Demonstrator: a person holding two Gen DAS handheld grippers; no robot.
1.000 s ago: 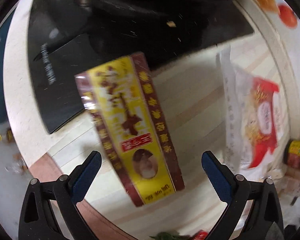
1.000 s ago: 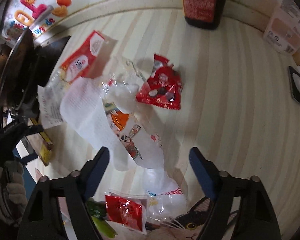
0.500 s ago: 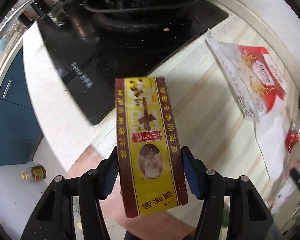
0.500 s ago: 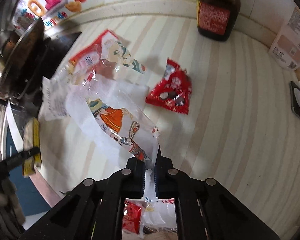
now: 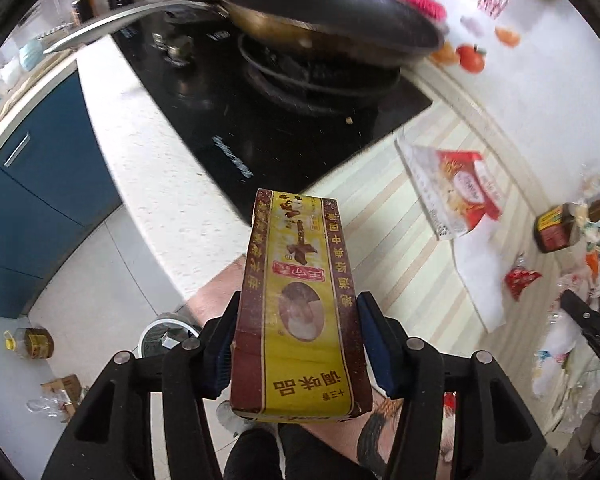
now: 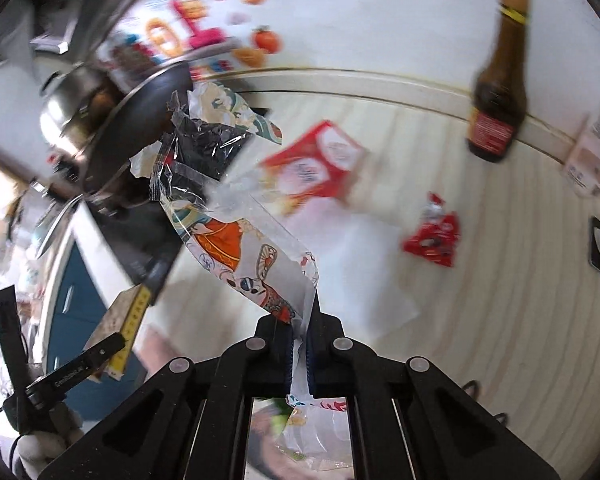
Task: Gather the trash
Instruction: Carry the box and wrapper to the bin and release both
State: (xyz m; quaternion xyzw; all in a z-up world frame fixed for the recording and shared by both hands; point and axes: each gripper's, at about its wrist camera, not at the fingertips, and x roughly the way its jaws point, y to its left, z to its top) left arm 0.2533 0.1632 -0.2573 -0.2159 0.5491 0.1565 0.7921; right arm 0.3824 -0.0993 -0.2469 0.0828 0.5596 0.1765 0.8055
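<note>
My left gripper [image 5: 296,344] is shut on a yellow and maroon seasoning box [image 5: 296,300] and holds it lifted off the striped counter [image 5: 400,248]. The box also shows at the left of the right wrist view [image 6: 120,324]. My right gripper [image 6: 299,350] is shut on a clear plastic wrapper [image 6: 236,232] printed with cartoon figures, which hangs up in the air. On the counter lie a red and white snack bag [image 6: 320,164] [image 5: 460,188], a small red wrapper [image 6: 434,236] [image 5: 520,280] and a white sheet [image 6: 364,272].
A black hob [image 5: 284,132] with a frying pan [image 5: 324,20] is at the back left. A brown sauce bottle [image 6: 498,100] stands by the wall. Blue cabinets [image 5: 32,184] and the floor with a white bin [image 5: 164,336] lie below the counter edge.
Both grippers have risen from the counter with their loads. The box is higher and further from the hob. The wrapper has been lifted and dangles free.
</note>
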